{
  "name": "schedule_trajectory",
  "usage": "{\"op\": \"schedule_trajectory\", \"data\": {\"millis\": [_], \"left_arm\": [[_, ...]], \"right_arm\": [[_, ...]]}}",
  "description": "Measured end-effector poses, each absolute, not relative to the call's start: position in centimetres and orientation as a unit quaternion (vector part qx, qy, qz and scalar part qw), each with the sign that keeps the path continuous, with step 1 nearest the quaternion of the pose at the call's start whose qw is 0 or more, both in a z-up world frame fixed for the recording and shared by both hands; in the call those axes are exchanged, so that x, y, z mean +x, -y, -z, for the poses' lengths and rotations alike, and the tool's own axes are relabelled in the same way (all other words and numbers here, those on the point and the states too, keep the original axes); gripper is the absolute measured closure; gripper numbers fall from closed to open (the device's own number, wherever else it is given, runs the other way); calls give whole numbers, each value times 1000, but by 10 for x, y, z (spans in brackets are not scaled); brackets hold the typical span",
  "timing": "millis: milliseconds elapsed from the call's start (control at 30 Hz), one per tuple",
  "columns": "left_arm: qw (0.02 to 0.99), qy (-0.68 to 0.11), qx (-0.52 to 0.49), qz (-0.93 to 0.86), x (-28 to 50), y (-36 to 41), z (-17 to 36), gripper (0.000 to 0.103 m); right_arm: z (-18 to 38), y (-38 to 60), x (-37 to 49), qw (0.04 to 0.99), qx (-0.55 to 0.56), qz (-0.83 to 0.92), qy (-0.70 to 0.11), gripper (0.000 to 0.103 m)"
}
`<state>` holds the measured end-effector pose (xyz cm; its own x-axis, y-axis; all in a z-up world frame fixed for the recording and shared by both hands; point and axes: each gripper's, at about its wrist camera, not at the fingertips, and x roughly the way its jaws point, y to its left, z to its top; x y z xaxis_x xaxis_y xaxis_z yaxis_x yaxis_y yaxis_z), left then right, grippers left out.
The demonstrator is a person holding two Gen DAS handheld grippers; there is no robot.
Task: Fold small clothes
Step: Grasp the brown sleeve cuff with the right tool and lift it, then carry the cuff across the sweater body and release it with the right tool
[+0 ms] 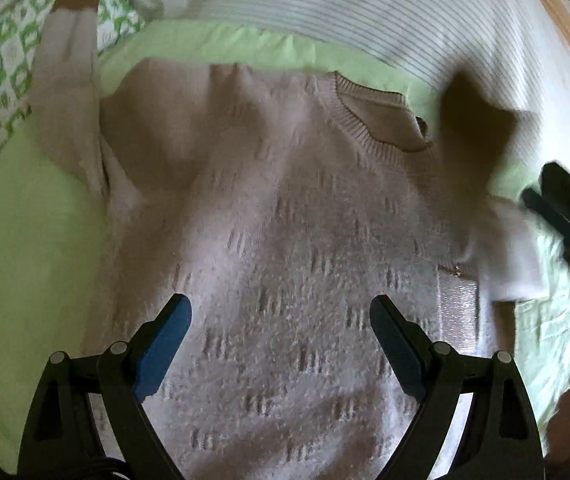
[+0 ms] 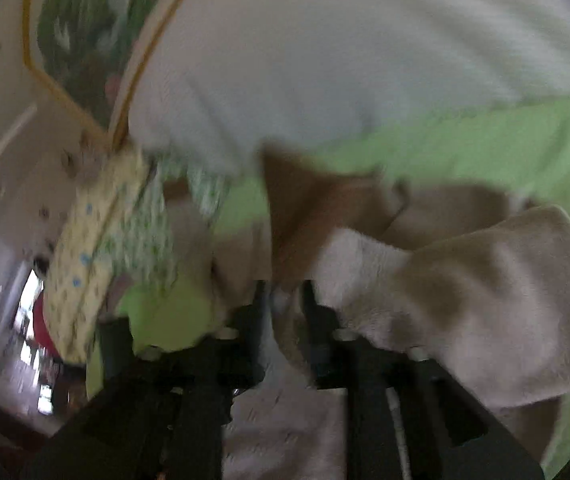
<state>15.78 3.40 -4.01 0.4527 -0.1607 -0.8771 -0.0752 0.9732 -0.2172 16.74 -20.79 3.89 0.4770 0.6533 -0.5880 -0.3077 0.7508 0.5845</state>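
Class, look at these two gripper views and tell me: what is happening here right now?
A person with a gripper in each hand is folding a small pinkish-beige sweater laid flat on a green sheet. The left gripper hangs open above the sweater's body, holding nothing. The right gripper is shut on a sleeve and has it lifted off the sheet, though that view is blurred. The other sleeve lies stretched out, not yet folded.
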Motion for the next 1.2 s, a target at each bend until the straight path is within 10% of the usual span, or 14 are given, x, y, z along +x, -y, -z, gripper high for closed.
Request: {"op": "schedule_trajectory", "data": {"millis": [467,533,567,1200], "left_arm": [[815,-550,-181,35,217,-20,84,18],[823,-539,-176,39,222,-17,82,62],[822,-538,-177,49,224,-16,81,99],[856,-467,-215,57,149,-86,55,96]], "right_arm": [[-4,322,138,852,278,-147,-419,48],[-3,343,136,853,291,-124,-416,48],[-2,349,135,854,294,-112,-415,48],[28,374,223,852,235,-34,-466,48]]}}
